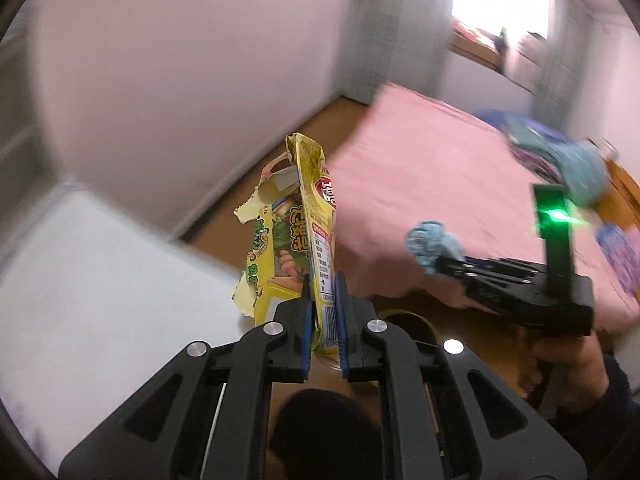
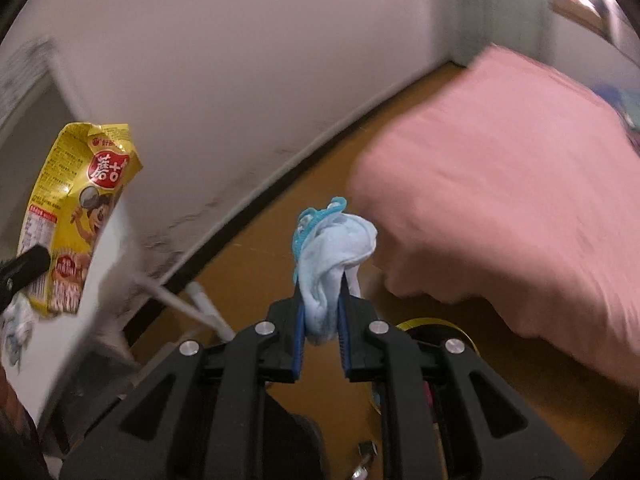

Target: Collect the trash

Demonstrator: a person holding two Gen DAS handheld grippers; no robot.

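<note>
My left gripper (image 1: 323, 300) is shut on a torn yellow snack box (image 1: 298, 220) and holds it upright in the air. The same box shows at the left of the right wrist view (image 2: 76, 208). My right gripper (image 2: 321, 312) is shut on a crumpled pale blue wad with a blue strap (image 2: 332, 248), like a used face mask. In the left wrist view the right gripper (image 1: 438, 266) is at the right, over the bed's edge, with the wad (image 1: 430, 246) at its tips.
A bed with a pink sheet (image 1: 440, 184) fills the right side, with blue and teal clutter (image 1: 568, 160) on it. A white table top (image 1: 100, 272) is at the left. Below is wooden floor (image 2: 256, 264) and a dark round bin with a yellow rim (image 2: 436, 326).
</note>
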